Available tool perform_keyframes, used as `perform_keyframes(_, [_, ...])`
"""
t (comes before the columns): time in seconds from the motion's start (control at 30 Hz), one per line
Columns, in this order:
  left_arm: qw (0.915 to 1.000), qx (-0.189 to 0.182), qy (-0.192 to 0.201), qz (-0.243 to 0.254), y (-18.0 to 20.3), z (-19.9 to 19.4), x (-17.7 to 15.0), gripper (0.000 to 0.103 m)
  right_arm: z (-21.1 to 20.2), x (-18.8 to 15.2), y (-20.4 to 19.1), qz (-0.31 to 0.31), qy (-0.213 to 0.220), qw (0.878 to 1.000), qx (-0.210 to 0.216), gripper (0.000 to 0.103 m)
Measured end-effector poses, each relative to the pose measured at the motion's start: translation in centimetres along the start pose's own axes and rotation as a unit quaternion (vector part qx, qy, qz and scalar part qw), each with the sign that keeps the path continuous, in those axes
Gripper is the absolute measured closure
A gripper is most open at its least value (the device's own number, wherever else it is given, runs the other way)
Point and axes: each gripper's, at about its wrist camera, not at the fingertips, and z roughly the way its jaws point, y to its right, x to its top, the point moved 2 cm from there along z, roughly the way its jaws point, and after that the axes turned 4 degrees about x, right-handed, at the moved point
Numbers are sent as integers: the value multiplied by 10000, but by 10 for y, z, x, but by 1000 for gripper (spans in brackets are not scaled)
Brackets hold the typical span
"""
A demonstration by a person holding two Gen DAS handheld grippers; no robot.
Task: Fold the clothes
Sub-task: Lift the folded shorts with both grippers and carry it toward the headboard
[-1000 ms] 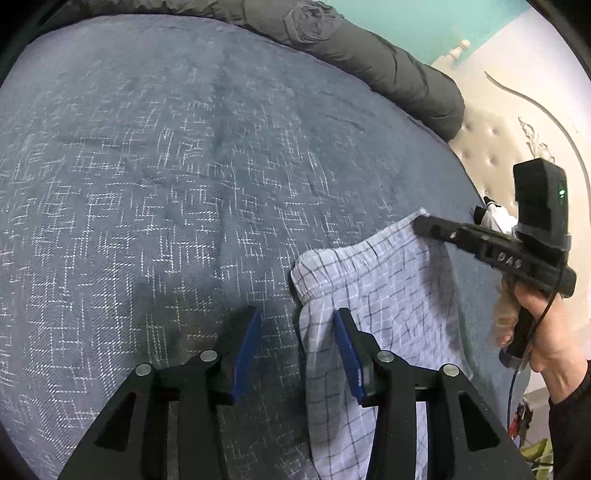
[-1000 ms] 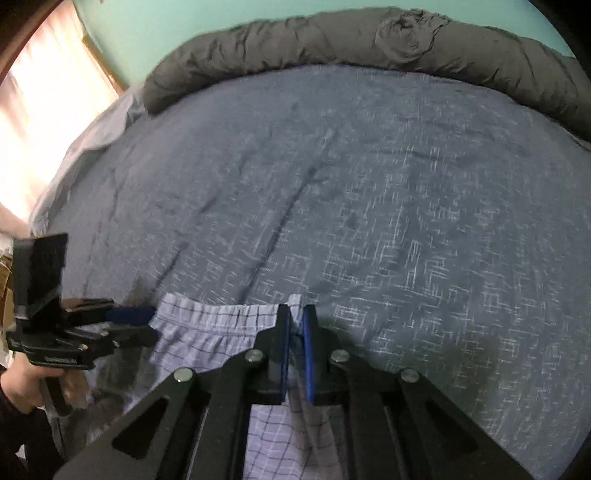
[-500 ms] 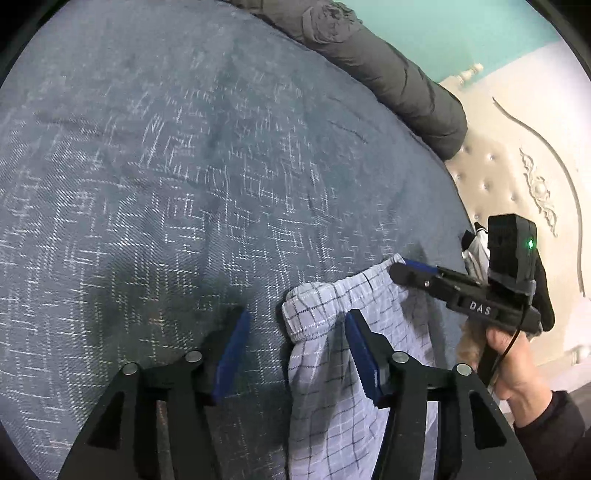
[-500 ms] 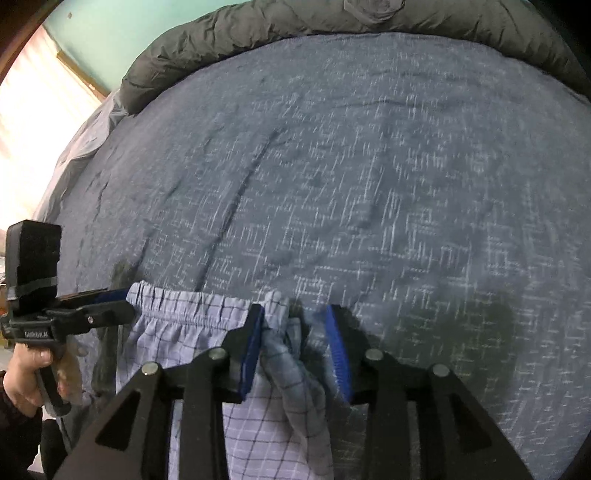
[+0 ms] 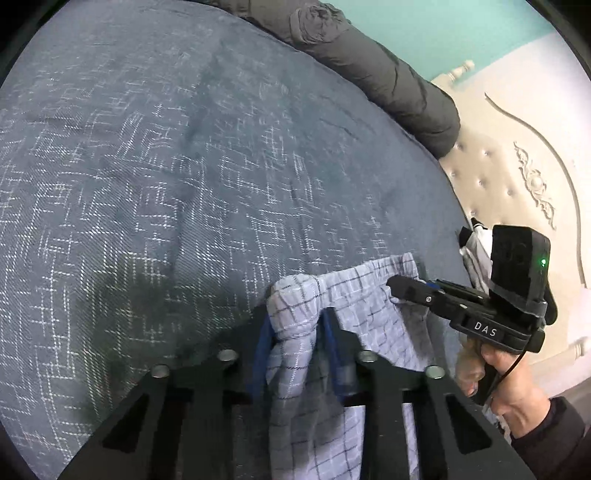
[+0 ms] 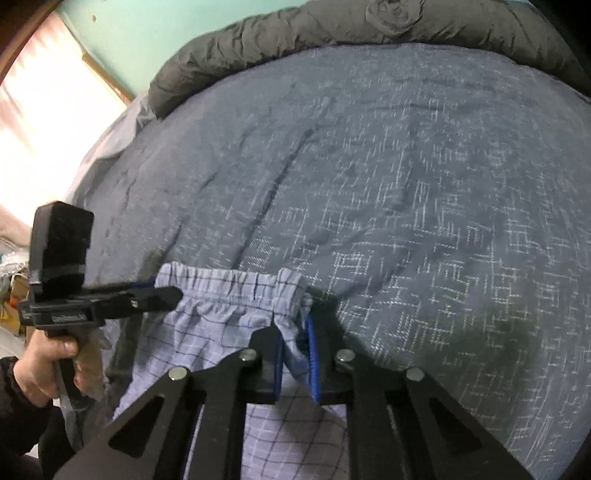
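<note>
Grey duvet (image 6: 332, 26) rolled beyond bedspread (image 6: 406, 166), headboard (image 5: 517, 177) rightward.

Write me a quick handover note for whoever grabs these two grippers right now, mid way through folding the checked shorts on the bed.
Left gripper: jaws closing on one end of the waistband of the checked shorts, fabric bunched between the pads.
Right gripper: jaws closing on the other waistband end, cloth between the pads.
Shorts: waistband stretched between both grippers at the near edge of the blue bedspread; the rest hangs down below view.
Done: both waistband corners gripped.
Left: probably lift, lay the shorts flat on the bedspread, then fold. No fold is visible yet.
</note>
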Motion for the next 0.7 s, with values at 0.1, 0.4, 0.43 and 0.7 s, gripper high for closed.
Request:
perform_keyframes(0.1, [9998, -63, 138, 112, 8, -14, -1, 89, -16, 0, -5, -87, 223, 9997, 63, 93])
perform_keyframes(0.4, [9959, -12, 621, 663, 74, -75, 12, 89, -93, 9, -34, -518, 974, 9937, 193, 93])
perform_keyframes(0.43, [9950, 10, 673, 737, 84, -83, 14, 89, -104, 9, -38, -561, 1054, 9926, 206, 93])
perform_keyframes(0.7, [9848, 71, 1091, 1353, 164, -156, 16, 89, -193, 9, -83, -998, 1650, 9810, 206, 93])
